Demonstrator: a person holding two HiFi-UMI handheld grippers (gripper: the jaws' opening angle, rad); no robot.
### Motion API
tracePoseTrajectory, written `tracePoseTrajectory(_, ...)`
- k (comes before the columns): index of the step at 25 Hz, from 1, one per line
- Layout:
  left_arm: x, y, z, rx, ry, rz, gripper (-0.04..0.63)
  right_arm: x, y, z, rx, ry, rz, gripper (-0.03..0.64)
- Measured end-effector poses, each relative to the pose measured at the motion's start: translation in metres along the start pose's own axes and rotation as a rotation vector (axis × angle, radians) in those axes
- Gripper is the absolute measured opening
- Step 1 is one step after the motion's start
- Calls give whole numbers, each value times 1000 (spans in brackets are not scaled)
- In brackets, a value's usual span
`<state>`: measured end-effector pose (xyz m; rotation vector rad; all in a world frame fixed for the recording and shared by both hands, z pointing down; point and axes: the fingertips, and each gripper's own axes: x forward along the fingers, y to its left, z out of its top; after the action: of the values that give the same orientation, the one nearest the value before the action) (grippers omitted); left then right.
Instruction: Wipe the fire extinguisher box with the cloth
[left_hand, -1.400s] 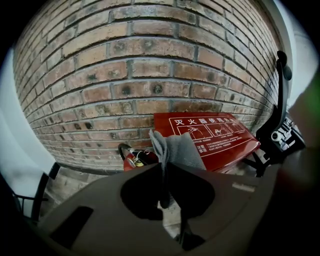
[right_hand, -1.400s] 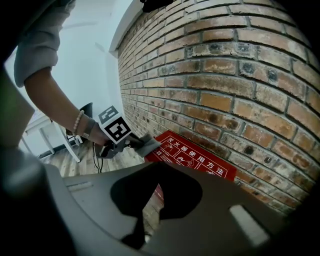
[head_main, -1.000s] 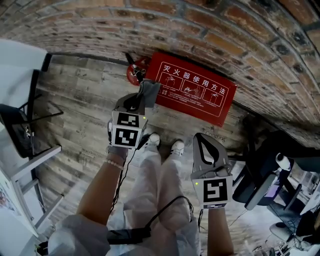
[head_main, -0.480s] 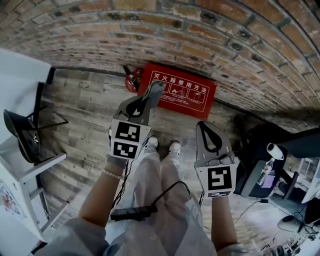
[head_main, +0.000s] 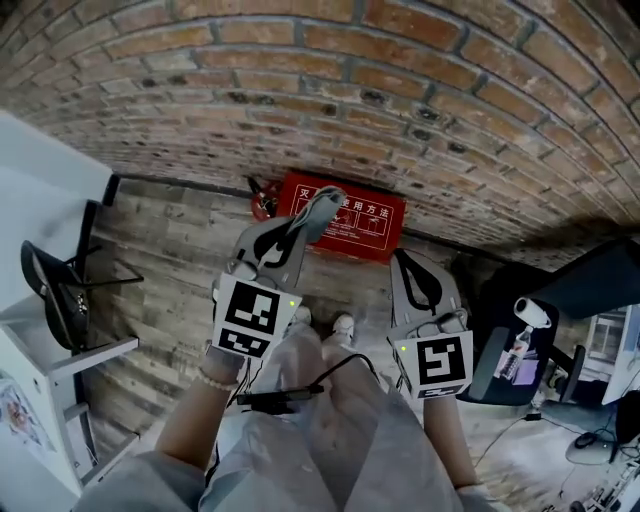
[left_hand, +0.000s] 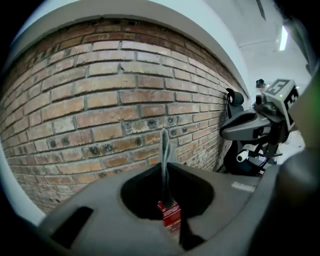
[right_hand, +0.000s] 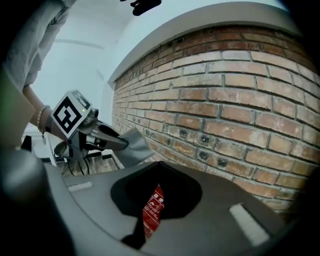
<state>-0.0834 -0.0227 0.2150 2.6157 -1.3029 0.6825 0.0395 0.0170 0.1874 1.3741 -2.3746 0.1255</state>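
The fire extinguisher box (head_main: 350, 218), red with white print on its face, is lying on the plank floor (head_main: 170, 250) against the foot of the brick wall (head_main: 330, 90), ahead of the person's shoes (head_main: 342, 325). Something red and dark is sitting just beside its left end, probably the extinguisher itself, though it is too small to be sure.

The grey cloth (head_main: 320, 205) is sticking out of the left gripper (head_main: 298, 228), whose jaws are pressing together on it. In the left gripper view the cloth (left_hand: 164, 147) is standing up between them as a thin folded strip. It is hanging in the air above the box, well apart from the red face. The right gripper (head_main: 405, 262) is hovering alongside with its jaws closed on nothing.

This looks like the approach step, with no wiping contact made yet. The next move calls for lowering the left gripper a long way, likely with the person crouching. The loose end of the cloth then needs laying flat on the printed face before it is drawn across. The right gripper is free to steady the box if it slides.
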Motion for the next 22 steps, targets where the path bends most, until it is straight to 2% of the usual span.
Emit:
tracePoseTrajectory(12,-49,-30,74,112,-123,-33,12,-43,-12,54,-56,-72,-15,9)
tracePoseTrajectory(22,-66,-41,89,128,-151,-28,12,-54,-3,70,-81,-115,8,9)
